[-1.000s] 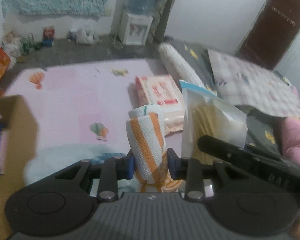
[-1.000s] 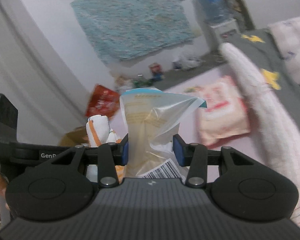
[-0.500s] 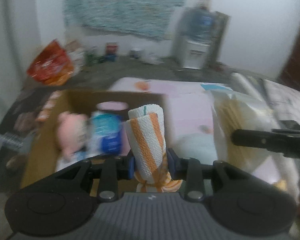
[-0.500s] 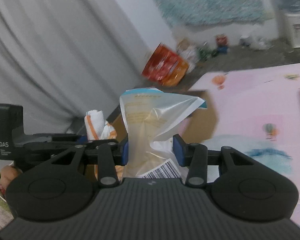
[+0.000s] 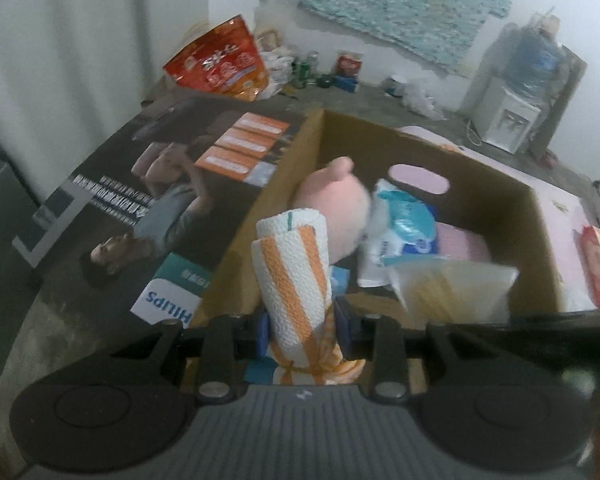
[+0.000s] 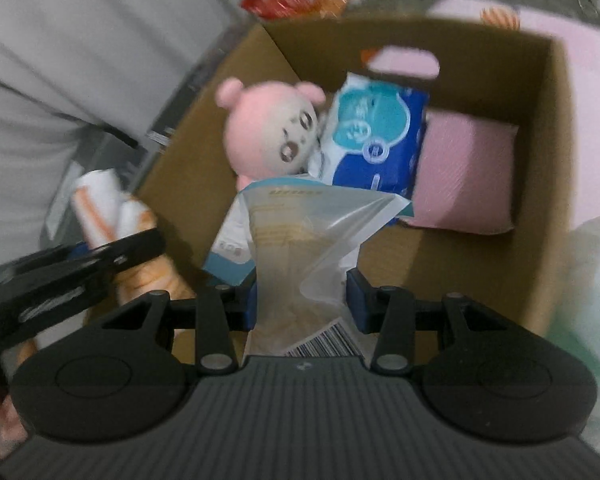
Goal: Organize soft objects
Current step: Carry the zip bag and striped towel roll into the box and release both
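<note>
While left gripper (image 5: 302,330) jaws clamp rolled towel (image 5: 292,276) upright, right gripper (image 6: 304,300) jaws pinch plastic bag (image 6: 300,240), long axis upward, over box (image 6: 540,160).

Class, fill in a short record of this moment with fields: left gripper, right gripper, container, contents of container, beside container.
left gripper: jaws shut on rolled orange-striped white towel
right gripper: jaws shut on clear plastic zip bag
container: open brown cardboard box
contents of container: pink plush doll, blue tissue pack, pink folded cloth
beside container: red snack bag, pink mat
</note>
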Available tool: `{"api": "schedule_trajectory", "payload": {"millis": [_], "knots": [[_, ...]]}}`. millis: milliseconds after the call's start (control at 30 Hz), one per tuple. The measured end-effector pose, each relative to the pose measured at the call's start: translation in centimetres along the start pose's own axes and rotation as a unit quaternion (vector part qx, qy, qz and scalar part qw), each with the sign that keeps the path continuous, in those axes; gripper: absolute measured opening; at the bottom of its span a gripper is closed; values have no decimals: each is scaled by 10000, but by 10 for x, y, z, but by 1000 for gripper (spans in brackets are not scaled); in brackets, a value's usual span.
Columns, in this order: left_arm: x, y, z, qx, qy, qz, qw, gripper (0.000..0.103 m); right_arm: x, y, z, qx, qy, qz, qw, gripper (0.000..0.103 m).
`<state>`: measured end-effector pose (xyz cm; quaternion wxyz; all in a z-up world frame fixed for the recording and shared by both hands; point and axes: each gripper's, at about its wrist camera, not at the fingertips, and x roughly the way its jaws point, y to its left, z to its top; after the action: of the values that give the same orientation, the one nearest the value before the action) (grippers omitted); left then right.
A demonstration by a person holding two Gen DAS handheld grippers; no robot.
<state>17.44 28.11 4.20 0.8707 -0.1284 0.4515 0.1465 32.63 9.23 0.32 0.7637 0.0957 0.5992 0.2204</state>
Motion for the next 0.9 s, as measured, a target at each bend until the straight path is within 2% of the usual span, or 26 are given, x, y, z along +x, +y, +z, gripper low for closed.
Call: {"api": "schedule_trajectory", "payload": {"millis": [100, 267, 367, 400, 467, 533, 633, 767, 900], "knots": [[1, 9, -3, -90, 13, -70, 9999, 33, 26, 5, 4, 351, 199, 12, 9992, 43], [8, 13, -8, -147, 42, -124, 9998, 33, 53, -15, 1, 828, 315, -134, 9960, 44], [9, 14, -9, -164, 50, -160, 9997, 33, 62, -25, -5, 1234, 317, 33, 9918, 44], [9, 15, -10, -175, 49, -170, 9997, 33, 63, -27, -6, 1285, 308, 36, 9912, 45], [9, 15, -12, -188, 43, -181, 9997, 33, 61, -28, -9, 1348, 283, 108, 9904, 54], [7, 15, -13, -196, 36, -187, 9996, 33, 54, -28, -10, 1453, 271, 179, 9889, 74], [6, 15, -12, -187, 25, -179, 9997, 33, 38, -23, -7, 1283, 104, 230, 9914, 83], [-3, 12, -12, -193, -35, -181, 9996, 33, 10, -20, -2, 1070, -167, 317, 9936, 87], [-18, 3, -12, -82, -98, -298, 9995, 33, -44, -26, -8, 900, -644, 754, 9910, 87]]}}
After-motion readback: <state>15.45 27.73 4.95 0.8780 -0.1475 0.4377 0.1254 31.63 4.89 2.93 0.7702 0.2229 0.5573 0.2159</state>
